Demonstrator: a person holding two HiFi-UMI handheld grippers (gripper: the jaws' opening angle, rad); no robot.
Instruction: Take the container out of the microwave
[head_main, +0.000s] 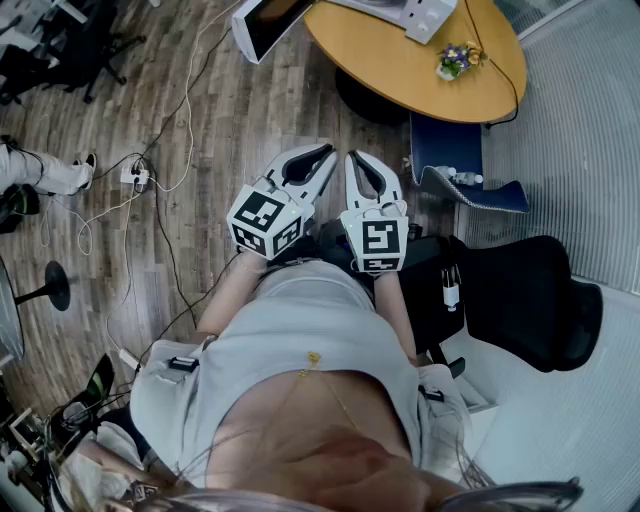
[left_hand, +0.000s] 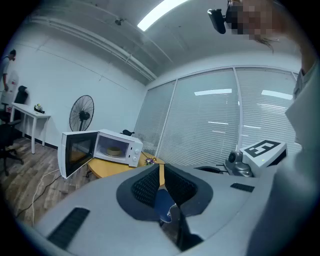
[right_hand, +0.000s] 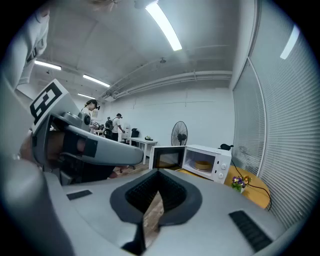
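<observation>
Close against the person's body, the left gripper (head_main: 325, 153) and right gripper (head_main: 353, 160) are both clenched on nothing. Far ahead on the round wooden table (head_main: 400, 62), the microwave (left_hand: 114, 146) has its door (left_hand: 76, 152) wide open, with the container (left_hand: 114, 150) inside. Step close first, then spread one gripper's jaws and enter level.

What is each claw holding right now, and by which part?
Nothing: the left claw and right claw are shut and empty; the container sits in the open microwave.
</observation>
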